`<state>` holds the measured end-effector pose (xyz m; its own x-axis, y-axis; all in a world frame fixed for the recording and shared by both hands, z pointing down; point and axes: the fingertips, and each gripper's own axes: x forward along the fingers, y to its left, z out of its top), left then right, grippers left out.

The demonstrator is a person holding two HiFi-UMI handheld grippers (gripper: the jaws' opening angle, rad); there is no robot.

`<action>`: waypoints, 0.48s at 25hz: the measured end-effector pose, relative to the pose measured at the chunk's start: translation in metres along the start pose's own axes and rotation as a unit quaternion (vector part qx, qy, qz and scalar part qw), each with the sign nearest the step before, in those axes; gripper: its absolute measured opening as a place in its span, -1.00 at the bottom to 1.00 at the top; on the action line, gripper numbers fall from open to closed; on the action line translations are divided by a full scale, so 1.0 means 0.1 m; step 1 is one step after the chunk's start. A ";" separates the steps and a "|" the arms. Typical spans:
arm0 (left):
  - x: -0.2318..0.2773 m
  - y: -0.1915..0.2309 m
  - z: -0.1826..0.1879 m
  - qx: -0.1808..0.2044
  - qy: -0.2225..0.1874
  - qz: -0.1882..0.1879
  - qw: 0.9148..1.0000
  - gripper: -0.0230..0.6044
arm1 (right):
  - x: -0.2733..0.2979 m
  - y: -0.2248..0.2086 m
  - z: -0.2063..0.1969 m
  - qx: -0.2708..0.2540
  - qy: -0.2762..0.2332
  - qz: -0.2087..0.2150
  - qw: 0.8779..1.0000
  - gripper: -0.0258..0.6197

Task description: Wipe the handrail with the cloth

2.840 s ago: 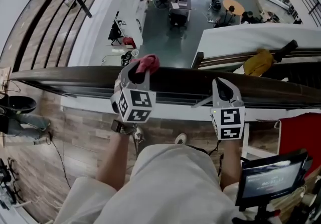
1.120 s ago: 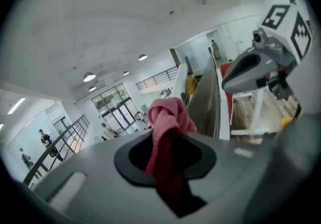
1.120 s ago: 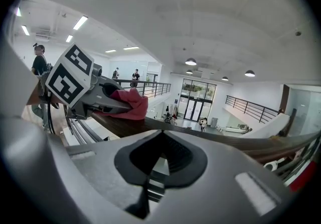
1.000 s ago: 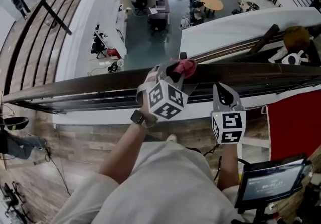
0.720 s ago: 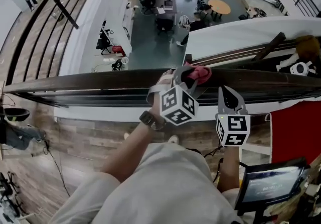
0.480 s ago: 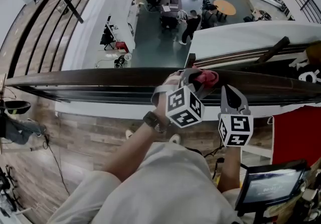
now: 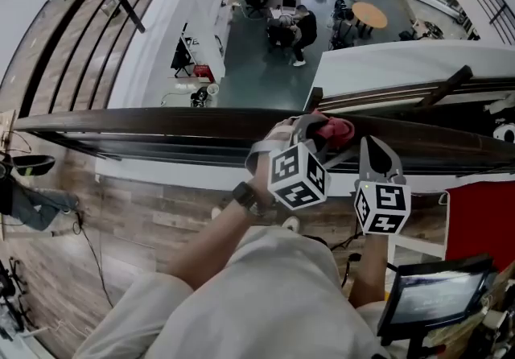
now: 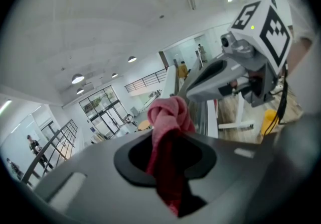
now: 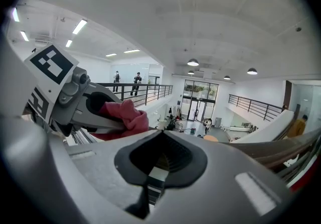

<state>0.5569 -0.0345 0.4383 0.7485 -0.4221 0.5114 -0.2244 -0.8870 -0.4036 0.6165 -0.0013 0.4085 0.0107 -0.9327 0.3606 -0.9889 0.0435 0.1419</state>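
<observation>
**Cloth has slid right along the rail, almost up to my other gripper**

The handrail [image 7: 145,120] runs dark across the whole head view, and a long bare stretch of it now lies to the left of my tools. 2.8 s ago my left gripper [image 7: 315,130] sat well apart from my right gripper [image 7: 376,152]. Since then it has travelled rightward along the top of the rail in 1 steady pass, and the 2 are now just beside each other.

My left fingers are clamped on the red cloth [image 7: 336,130]. A twisted bunch of it sticks out past the tips and lies on the rail's top face. My right fingers are closed on nothing, with only the small gap between the pads showing. Their tips point over the near edge of the rail. I cannot tell whether they touch it.

I judge this stroke is about spent. Any further right and the cloth meets my right gripper, so I must either shift that gripper away or draw the cloth back left. The rail beyond my right gripper looks not yet wiped.
</observation>
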 end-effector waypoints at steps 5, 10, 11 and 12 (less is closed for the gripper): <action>-0.20 0.14 -0.18 -0.013 0.002 0.014 1.000 -0.65 | 0.09 0.23 0.11 -0.006 0.000 0.011 1.000 -0.91; -0.43 0.32 -0.42 -0.035 0.008 0.026 0.999 -0.65 | 0.20 0.48 0.20 -0.010 0.001 0.022 1.000 -0.91; -0.47 0.36 -0.47 -0.039 0.010 0.027 0.999 -0.65 | 0.23 0.55 0.23 -0.011 0.000 0.026 1.000 -0.91; -0.52 0.40 -0.52 -0.044 0.011 0.028 0.999 -0.65 | 0.25 0.61 0.26 -0.013 0.000 0.030 0.999 -0.91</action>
<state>0.4770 -0.0582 0.4348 0.7188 -0.4754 0.5073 -0.3203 -0.8741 -0.3652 0.5524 -0.0310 0.4024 -0.0493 -0.9284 0.3684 -0.9835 0.1094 0.1441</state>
